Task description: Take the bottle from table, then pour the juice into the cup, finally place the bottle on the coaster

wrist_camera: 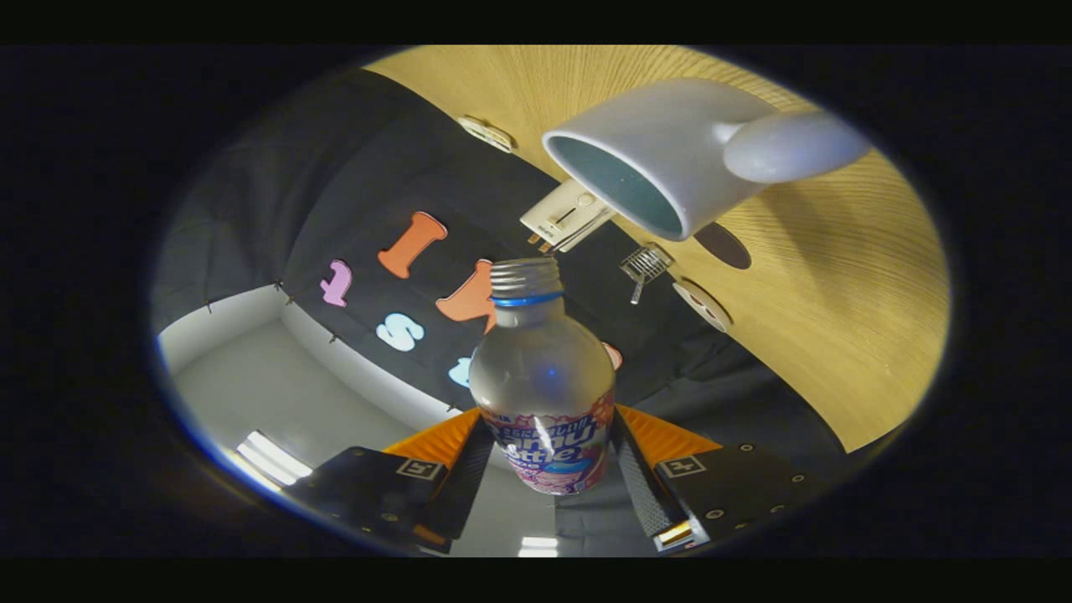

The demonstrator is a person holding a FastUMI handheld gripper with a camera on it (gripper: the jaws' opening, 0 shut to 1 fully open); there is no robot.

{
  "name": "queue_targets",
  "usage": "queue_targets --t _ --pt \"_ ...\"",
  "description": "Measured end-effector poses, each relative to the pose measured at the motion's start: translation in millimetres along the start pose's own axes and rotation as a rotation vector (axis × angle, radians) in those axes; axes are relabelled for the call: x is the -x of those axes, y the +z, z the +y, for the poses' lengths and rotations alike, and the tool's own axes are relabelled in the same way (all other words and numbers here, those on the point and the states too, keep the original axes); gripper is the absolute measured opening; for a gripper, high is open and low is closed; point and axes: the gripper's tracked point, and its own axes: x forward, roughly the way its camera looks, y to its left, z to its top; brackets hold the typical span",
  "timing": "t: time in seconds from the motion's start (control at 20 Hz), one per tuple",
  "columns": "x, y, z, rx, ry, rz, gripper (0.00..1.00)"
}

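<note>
A clear plastic bottle (543, 381) with a pink and blue label and an open threaded neck sits between the fingers of my gripper (548, 456), which is shut on its labelled body. The whole view is strongly rolled, so the bottle is tipped over. Its mouth points toward a white mug (670, 155) with a blue-grey inside and a handle, standing on the wooden table (854, 310) a short way beyond the neck. No liquid can be made out in the bottle or at its mouth. A dark round coaster (723, 245) lies on the table just past the mug.
Along the table's edge by the black cloth wall lie a white rectangular device (568, 216), a small wire piece (645, 264) and two pale round discs (702, 304). Ceiling lights and a pale wall show beyond the fingers.
</note>
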Motion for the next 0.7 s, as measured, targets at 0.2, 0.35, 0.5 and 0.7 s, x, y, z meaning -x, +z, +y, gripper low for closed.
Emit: queue_targets --t 0.2,0.35,0.5,0.7 --pt "-3 -1 -1 0.007 -0.006 0.004 0.77" --pt "-1 0 -9 0.053 -0.035 -0.001 0.77" --pt "0 5 -23 0.145 -0.074 -0.012 0.78" --pt "6 22 -35 0.281 -0.128 -0.051 0.77"
